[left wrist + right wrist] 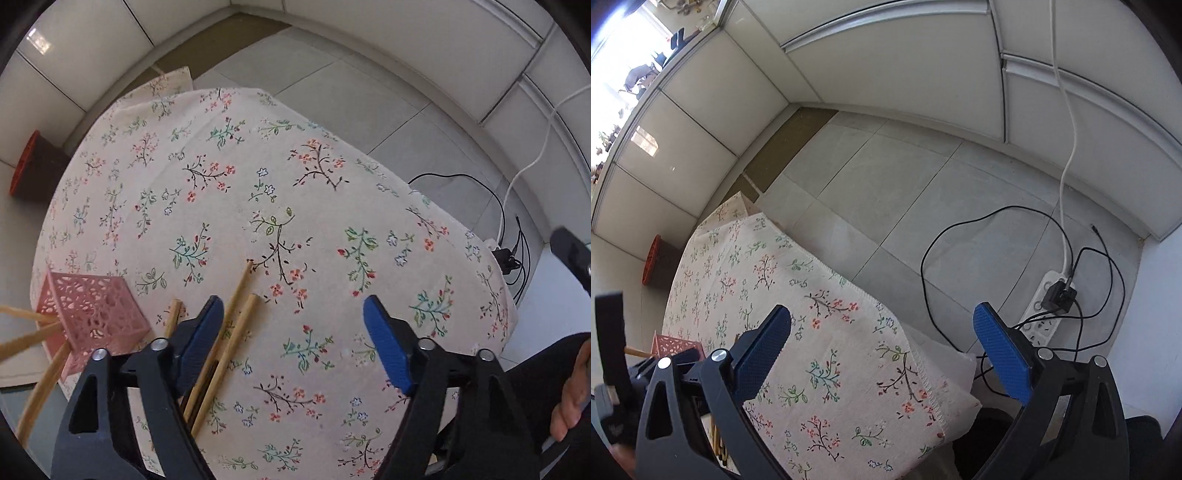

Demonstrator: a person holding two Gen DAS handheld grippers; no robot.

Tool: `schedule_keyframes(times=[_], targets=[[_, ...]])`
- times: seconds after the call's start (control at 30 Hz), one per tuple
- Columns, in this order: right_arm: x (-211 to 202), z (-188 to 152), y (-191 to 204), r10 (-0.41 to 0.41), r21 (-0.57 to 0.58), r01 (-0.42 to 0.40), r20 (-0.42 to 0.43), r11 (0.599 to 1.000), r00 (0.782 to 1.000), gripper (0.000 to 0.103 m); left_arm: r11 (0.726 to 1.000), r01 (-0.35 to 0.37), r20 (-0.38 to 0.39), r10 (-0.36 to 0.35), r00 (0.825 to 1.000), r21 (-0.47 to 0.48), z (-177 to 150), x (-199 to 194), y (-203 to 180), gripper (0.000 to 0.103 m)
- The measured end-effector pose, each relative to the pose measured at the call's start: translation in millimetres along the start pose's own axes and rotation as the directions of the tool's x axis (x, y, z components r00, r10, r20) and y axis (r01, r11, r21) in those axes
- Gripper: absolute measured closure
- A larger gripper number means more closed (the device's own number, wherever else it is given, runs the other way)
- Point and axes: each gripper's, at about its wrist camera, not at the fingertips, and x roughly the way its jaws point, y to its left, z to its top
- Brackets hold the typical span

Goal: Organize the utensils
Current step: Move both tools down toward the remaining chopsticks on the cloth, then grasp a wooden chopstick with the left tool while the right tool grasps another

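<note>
1. Beside the pink holder point(92, 317), on the floral-clothed counter point(258, 177), several loose chopsticks point(236, 332) are being shown lying flat, just to the holder's right.
2. More sticks point(26, 343) are being seen poking out of the holder's mouth, which is tipped toward the left edge of the left wrist view.
3. The left gripper point(293, 332) is being held with its jaws released and wide apart; nothing is being grasped between them.
4. The loose chopsticks are being crossed by the left-hand blue pad point(201, 343), so they are lying off-centre, toward the holder side of the jaw gap, not between the pads.
5. Their long axis is being shown running from near the camera away toward the middle of the counter, roughly along the jaws' pointing direction; it is judged that a shift toward the holder, and probably a turn of the wrist, would be needed before closing across them.
6. The right gripper point(882, 347) is likewise being held released and empty, over the counter's edge far from the holder, with a power strip point(1047, 314) and cables on the floor beyond it.
7. The left gripper is judged the nearer one for the next pickup.
</note>
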Motion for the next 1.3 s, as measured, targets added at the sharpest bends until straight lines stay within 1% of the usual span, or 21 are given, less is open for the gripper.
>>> schedule_keyframes(times=[0.07,0.13,0.2,0.23,0.37,0.47,0.6,0.8,0.93,1.0,1.07,1.17,1.3], targets=[[3.7,-1.3,5.4,-0.001,-0.022,0.001,-0.003,1.0,1.0,0.007,0.999,0.03,-0.045,-0.031,0.998,-0.019,11.9,14.0,9.9,0.056],[6.6,-2.0,10.6,0.0,-0.038,-0.001,-0.007,0.999,1.0,0.007,0.999,0.033,-0.072,-0.035,0.997,-0.031,19.6,26.2,19.3,0.061],[11.0,-2.7,14.7,0.009,-0.049,-0.01,-0.021,0.999,1.0,0.007,0.998,0.025,-0.095,-0.03,0.995,-0.05,22.7,36.6,28.1,0.075],[12.9,-2.8,16.7,0.012,-0.053,-0.013,-0.029,0.999,1.0,0.007,0.998,0.032,-0.105,-0.038,0.994,-0.057,23.0,41.6,32.0,0.077],[21.4,-4.8,24.6,0.02,-0.069,-0.025,-0.061,0.997,0.998,0.007,0.997,0.026,-0.105,-0.034,0.994,-0.074,22.1,54.2,41.5,0.078],[25.6,-7.7,31.1,0.021,-0.09,-0.029,-0.082,0.996,0.996,0.007,0.996,0.042,-0.088,-0.049,0.995,-0.074,21.4,55.5,44.2,0.079],[26.8,-10.1,36.9,0.018,-0.119,-0.028,-0.087,0.993,0.996,0.007,0.996,0.046,-0.077,-0.052,0.996,-0.082,12.3,53.5,46.3,0.084],[31.7,-13.1,39.9,0.015,-0.137,-0.031,-0.117,0.99,0.993,0.007,0.991,0.053,-0.026,-0.057,0.998,-0.121,-8.9,49.8,51.5,0.089],[38.7,-16.8,42.7,0.034,-0.132,-0.057,-0.171,0.99,0.985,0.007,0.991,0.022,0.031,-0.018,0.999,-0.132,-30.7,44.0,43.7,0.091],[42.1,-20.4,45.3,0.041,-0.129,-0.068,-0.199,0.989,0.979,0.007,0.989,0.011,0.069,-0.001,0.998,-0.147,-40.5,34.3,40.1,0.093],[44.3,-24.3,50.0,0.047,-0.136,-0.077,-0.215,0.988,0.976,0.007,0.987,0.016,0.115,0.002,0.993,-0.161,-50.7,19.4,35.5,0.094],[50.1,-32.9,60.0,0.052,-0.154,-0.093,-0.249,0.984,0.967,0.007,0.983,0.049,0.178,-0.017,0.984,-0.179,-63.4,-6.7,35.7,0.095],[57.7,-47.5,77.4,0.031,-0.196,-0.086,-0.269,0.977,0.963,0.007,0.975,0.053,0.252,0.003,0.968,-0.214,-82.8,-43.5,29.3,0.096]])
